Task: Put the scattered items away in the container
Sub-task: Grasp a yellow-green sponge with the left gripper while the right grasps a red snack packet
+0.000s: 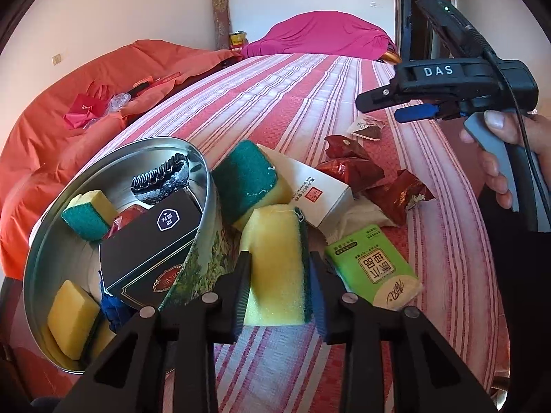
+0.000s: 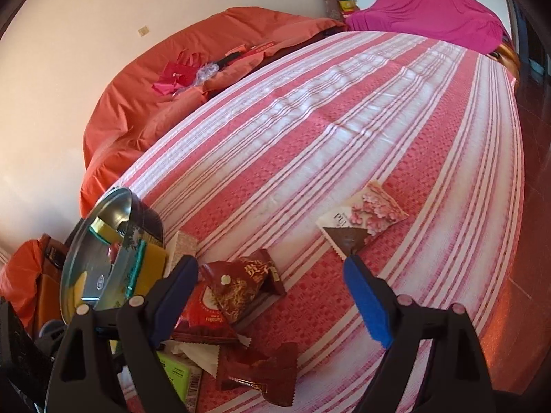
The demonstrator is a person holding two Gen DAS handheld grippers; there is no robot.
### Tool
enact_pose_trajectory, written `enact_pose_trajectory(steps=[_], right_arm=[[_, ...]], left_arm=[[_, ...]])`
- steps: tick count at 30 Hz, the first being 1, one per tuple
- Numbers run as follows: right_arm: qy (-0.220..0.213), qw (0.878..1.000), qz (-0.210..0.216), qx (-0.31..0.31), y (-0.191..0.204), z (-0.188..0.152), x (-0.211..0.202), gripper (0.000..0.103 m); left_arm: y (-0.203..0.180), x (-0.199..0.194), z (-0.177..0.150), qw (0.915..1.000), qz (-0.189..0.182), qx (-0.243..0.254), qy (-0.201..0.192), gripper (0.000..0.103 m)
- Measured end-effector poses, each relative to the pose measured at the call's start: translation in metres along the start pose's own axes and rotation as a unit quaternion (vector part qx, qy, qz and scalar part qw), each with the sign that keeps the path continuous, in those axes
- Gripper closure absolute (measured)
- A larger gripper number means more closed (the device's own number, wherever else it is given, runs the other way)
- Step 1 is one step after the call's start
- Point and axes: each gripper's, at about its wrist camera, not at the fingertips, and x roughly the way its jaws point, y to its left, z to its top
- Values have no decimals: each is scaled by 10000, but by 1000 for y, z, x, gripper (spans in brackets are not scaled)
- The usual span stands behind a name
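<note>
Bedroom; work surface is a bed under a red-and-white striped cover [image 1: 310,79], orange bedding along the wall side, a magenta-draped mound at the far end. Landmark: 1 round metal tin [image 1: 44,241], the container, standing at the near left of the cover. Inside the tin: 2 yellow-and-green sponges, 1 black box [image 1: 151,241], 1 dark hair clip, blue fabric partly hidden. Just right of the tin, touching its wall: 1 sponge lying green face up [image 1: 251,179]. In front of that: 1 yellow sponge [image 1: 275,268] standing on edge, clamped between the pads of the left gripper [image 1: 277,289], jaws drawn in on its 2 broad faces, judged a grip taken for the short lift over the rim. Further right of the tin: 1 white carton [image 1: 320,189], 1 green tissue pack [image 1: 375,268], crumpled tissue, 3 or so red snack packets [image 2: 237,285]. Well right of the tin, alone: 1 floral sachet [image 2: 365,216]. Right gripper [image 2: 272,296]: jaws spread wide, nothing held, poised above the red packets, probably lined up to take 1 next.
</note>
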Motion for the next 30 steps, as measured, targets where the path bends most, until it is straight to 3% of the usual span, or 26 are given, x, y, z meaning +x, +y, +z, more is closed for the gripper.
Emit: enact_pose_trajectory(steps=[11, 14, 16, 23, 30], right_arm=[[352, 9976, 75, -586, 36, -3, 52, 18], [594, 9956, -191, -697, 36, -6, 66, 33], [720, 9954, -180, -604, 30, -9, 70, 51], [684, 9967, -33, -437, 18, -9, 60, 57], [325, 9977, 163, -580, 29, -5, 42, 57]], left_arm=[[7, -19, 8, 9992, 5, -146, -365, 69], [13, -23, 8, 9988, 13, -258, -416, 69], [17, -24, 10, 9984, -1, -322, -464, 69], [23, -30, 14, 9971, -52, -412, -631, 69], [30, -42, 15, 9951, 66, -491, -851, 69]])
